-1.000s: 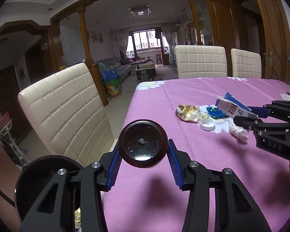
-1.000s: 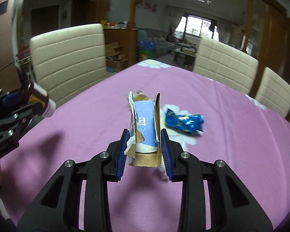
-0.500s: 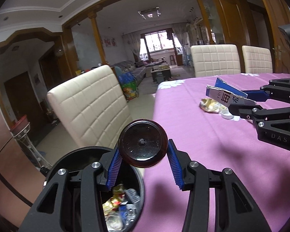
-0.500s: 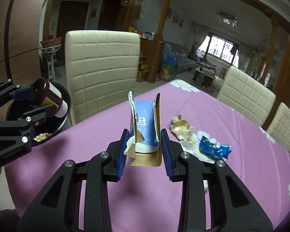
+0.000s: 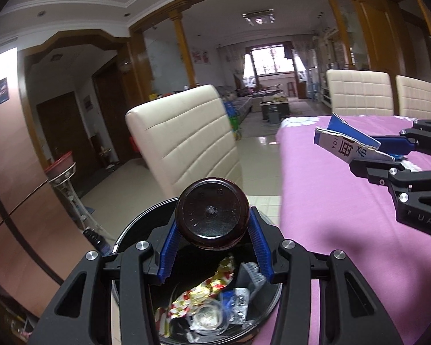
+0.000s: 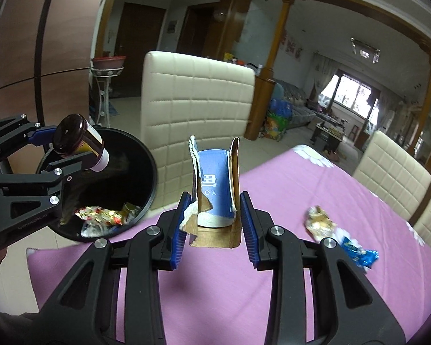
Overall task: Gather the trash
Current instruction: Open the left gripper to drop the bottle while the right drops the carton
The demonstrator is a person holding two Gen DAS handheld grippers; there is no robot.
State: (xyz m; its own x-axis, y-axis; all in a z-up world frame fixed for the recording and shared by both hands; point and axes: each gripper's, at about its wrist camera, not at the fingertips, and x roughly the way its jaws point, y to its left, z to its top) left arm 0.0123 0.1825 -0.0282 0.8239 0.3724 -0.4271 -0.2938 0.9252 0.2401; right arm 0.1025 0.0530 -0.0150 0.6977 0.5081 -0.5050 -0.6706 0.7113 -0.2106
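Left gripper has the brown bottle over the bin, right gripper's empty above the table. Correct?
Not quite. The right gripper isn't empty: it is shut on a torn blue carton, clear in the right wrist view. The left gripper does hold the brown bottle over the bin.

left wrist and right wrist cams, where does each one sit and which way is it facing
Left wrist: on the left gripper, looking along its fingers, angled down into the black bin beside the table; its jaws grip a brown bottle.
Right wrist: on the right gripper, facing over the table's edge toward a cream chair; its jaws hold a torn blue carton; a fingertip shows at far left.
Shared: bin, bottle, carton, chair, and each other's gripper.
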